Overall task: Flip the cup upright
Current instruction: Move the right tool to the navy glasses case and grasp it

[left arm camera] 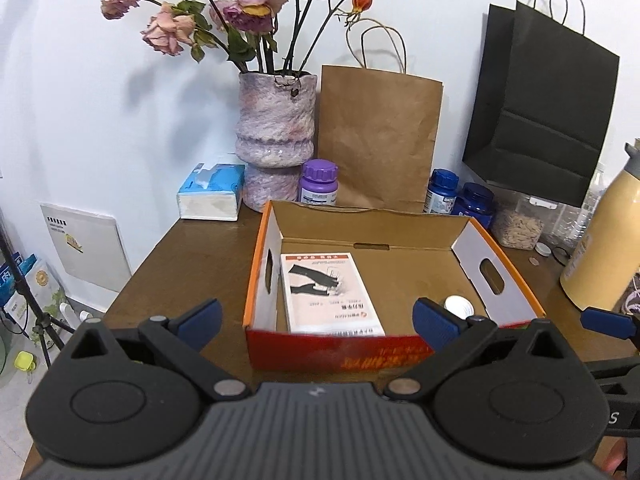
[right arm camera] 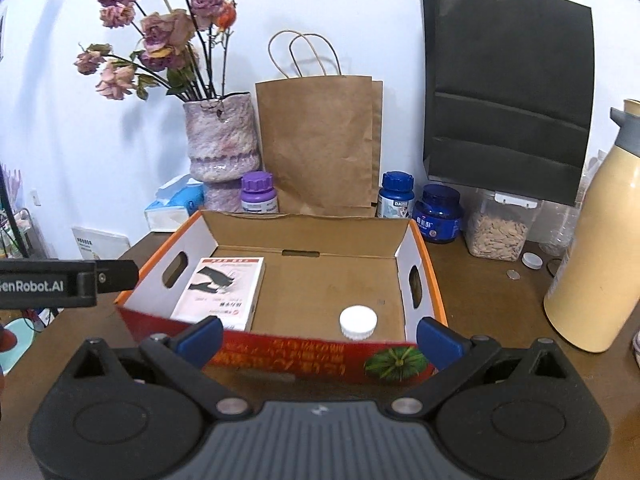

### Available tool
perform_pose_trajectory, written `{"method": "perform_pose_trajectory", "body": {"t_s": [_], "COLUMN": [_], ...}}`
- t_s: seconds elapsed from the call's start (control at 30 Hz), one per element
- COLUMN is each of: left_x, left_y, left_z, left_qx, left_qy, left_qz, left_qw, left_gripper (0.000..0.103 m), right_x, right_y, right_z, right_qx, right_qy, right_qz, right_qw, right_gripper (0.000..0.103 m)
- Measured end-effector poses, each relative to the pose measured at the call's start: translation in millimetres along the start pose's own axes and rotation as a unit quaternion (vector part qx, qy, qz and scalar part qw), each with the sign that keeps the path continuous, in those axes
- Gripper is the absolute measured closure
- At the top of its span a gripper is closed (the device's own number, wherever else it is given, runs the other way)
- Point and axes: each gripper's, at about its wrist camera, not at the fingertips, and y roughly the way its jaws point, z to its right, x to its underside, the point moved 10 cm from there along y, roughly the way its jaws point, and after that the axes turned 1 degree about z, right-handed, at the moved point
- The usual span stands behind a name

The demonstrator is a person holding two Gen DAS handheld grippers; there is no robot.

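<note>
A small white ribbed round object [right arm camera: 358,322], seemingly the cup lying mouth down, sits in the near right corner of an open orange cardboard box [right arm camera: 300,356]. In the left wrist view the cup [left arm camera: 460,306] peeks out behind my right-hand fingertip [left arm camera: 434,320]. My left gripper [left arm camera: 316,320] is open in front of the box's [left arm camera: 340,354] near wall and holds nothing. My right gripper [right arm camera: 319,338] is open too, just short of that wall, with the cup slightly right of its centre line. A white booklet [right arm camera: 220,292] lies flat in the box's left half.
Behind the box stand a vase of dried roses [left arm camera: 276,132], a brown paper bag [right arm camera: 320,148], a black bag [right arm camera: 508,92], purple and blue jars [right arm camera: 438,214], a seed container [right arm camera: 498,228] and a tissue pack [left arm camera: 212,192]. A cream thermos [right arm camera: 596,248] stands at right on the brown table [left arm camera: 200,264].
</note>
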Motion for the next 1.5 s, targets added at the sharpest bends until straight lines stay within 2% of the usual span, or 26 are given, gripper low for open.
{"method": "perform_pose_trajectory", "body": {"t_s": [0.3,0.67,1.17,1.5], "left_x": [24.7,53.9,85.7,98.8], "left_y": [-33.3,-67.2,-92.0,-91.7], "left_z": [-7.1,-18.3,-35.8,-47.7], "left_qx": [0.009,0.002,0.000,-0.001], "left_qy": [-0.002,0.005,-0.009,-0.021], "left_qz": [0.000,0.002,0.000,-0.008], "left_qw": [1.0000,1.0000,1.0000,0.9997], "left_gripper": [0.000,0.000,0.000,0.000], "right_x": [26.4,58.3,91.8,109.6], "right_y": [-35.8,-71.3,-100.3,-105.1], "right_z": [-10.2,-22.8,-32.8,-32.6], "right_qx": [0.000,-0.007,-0.013,-0.013], "right_qy": [-0.008,-0.012,-0.011,-0.005], "right_qz": [0.000,0.003,0.001,-0.011], "right_qw": [1.000,1.000,1.000,1.000], "right_gripper": [0.000,0.000,0.000,0.000]}}
